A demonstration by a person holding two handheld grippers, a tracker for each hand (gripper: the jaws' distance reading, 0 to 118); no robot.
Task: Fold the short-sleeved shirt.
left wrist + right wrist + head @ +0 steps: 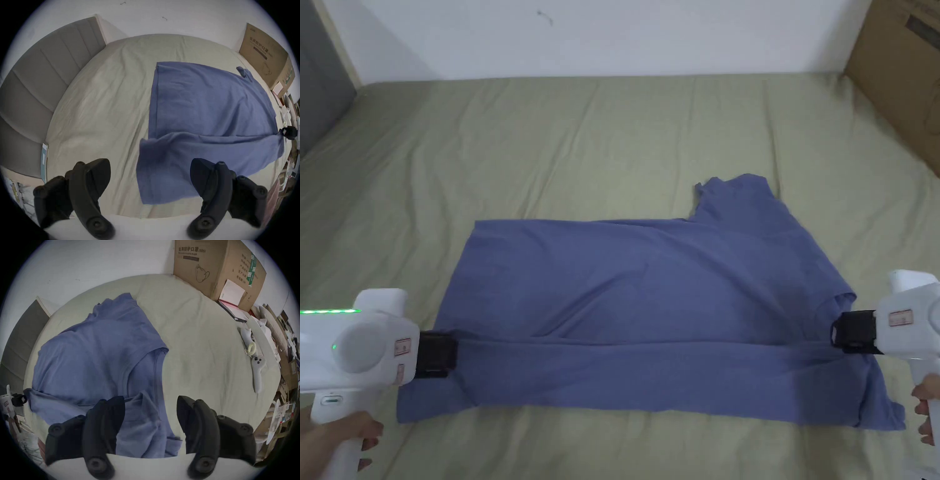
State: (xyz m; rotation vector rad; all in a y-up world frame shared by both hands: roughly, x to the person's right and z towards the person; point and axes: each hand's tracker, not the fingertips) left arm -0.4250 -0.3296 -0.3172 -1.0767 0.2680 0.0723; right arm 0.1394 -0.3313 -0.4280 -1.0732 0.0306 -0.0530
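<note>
Olive bedsheet (625, 125) spread beneath, wrinkled. Cardboard box (215, 267) ahead and right of the right gripper. Grey padded headboard (40, 78) left of the left gripper.

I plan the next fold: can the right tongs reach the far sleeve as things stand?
Probably yes. The right tongs stand open at the shirt's collar edge, and only flat cloth lies between them and the far sleeve.

Shirt (650, 294) plain blue; bed sheet (612, 137) olive-green; grippers white (black jaws)
</note>
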